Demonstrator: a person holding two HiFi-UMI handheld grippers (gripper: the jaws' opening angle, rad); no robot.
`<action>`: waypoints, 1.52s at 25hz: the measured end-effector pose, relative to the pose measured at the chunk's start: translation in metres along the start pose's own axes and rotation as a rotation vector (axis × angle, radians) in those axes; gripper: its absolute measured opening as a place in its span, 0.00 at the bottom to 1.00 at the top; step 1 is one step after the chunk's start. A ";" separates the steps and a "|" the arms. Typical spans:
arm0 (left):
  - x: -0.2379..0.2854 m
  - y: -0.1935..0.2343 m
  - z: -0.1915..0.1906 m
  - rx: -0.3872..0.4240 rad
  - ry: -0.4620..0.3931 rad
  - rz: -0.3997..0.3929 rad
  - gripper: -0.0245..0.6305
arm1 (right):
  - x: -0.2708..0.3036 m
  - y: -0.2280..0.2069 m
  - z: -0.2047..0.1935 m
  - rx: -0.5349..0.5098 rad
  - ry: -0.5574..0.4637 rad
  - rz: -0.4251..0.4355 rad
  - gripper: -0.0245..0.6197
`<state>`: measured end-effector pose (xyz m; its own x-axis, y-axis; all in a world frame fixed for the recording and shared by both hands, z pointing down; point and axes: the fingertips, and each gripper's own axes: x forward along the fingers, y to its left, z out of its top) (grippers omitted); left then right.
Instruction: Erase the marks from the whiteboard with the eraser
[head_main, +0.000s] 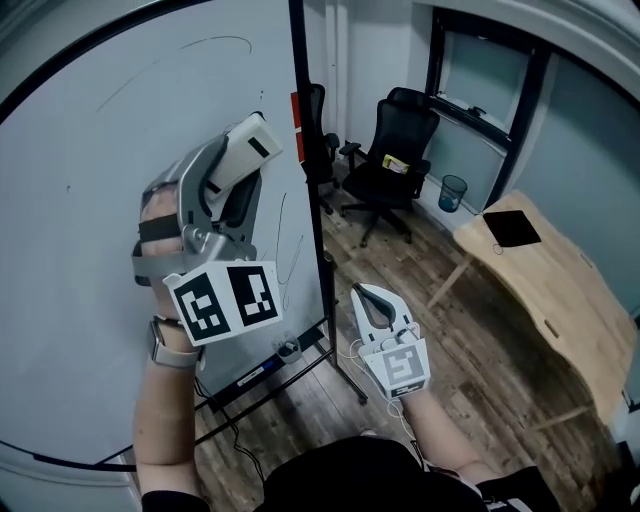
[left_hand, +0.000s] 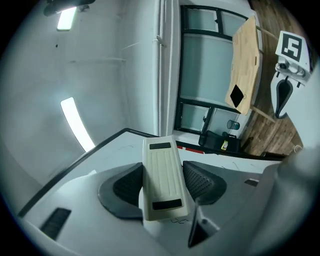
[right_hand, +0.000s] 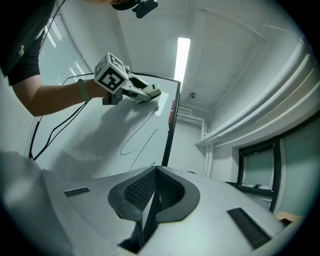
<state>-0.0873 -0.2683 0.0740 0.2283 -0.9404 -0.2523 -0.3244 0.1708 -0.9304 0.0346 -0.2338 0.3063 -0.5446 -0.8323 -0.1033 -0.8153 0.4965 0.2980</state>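
Observation:
A large whiteboard (head_main: 90, 200) on a black stand fills the left of the head view. Thin black pen marks (head_main: 288, 250) run down its right side, and a long faint arc (head_main: 170, 60) crosses its top. My left gripper (head_main: 238, 165) is shut on a cream-white eraser (head_main: 245, 148), held up against the board above the marks. The left gripper view shows the eraser (left_hand: 162, 177) clamped lengthways between both pads. My right gripper (head_main: 375, 305) hangs low beside the board's stand, shut and empty. In the right gripper view the curved marks (right_hand: 137, 142) and the eraser (right_hand: 146, 92) are seen.
The board's tray (head_main: 270, 365) holds a marker and a small object. Black office chairs (head_main: 395, 160) stand behind the board on the wooden floor. A wooden table (head_main: 560, 290) with a black tablet (head_main: 512, 228) is at the right. A bin (head_main: 452, 192) stands by the glass wall.

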 end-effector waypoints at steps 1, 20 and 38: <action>0.006 0.008 0.003 0.021 0.005 0.008 0.44 | 0.001 -0.002 0.001 -0.003 -0.001 0.000 0.08; 0.080 0.110 0.046 0.197 0.063 0.114 0.44 | -0.012 -0.012 -0.007 0.005 0.017 -0.006 0.08; 0.049 -0.039 0.006 0.186 0.096 -0.117 0.44 | -0.036 0.015 -0.044 0.064 0.082 0.042 0.08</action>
<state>-0.0581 -0.3190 0.0962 0.1633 -0.9791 -0.1213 -0.1245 0.1016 -0.9870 0.0508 -0.2074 0.3566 -0.5630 -0.8263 -0.0130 -0.8042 0.5442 0.2390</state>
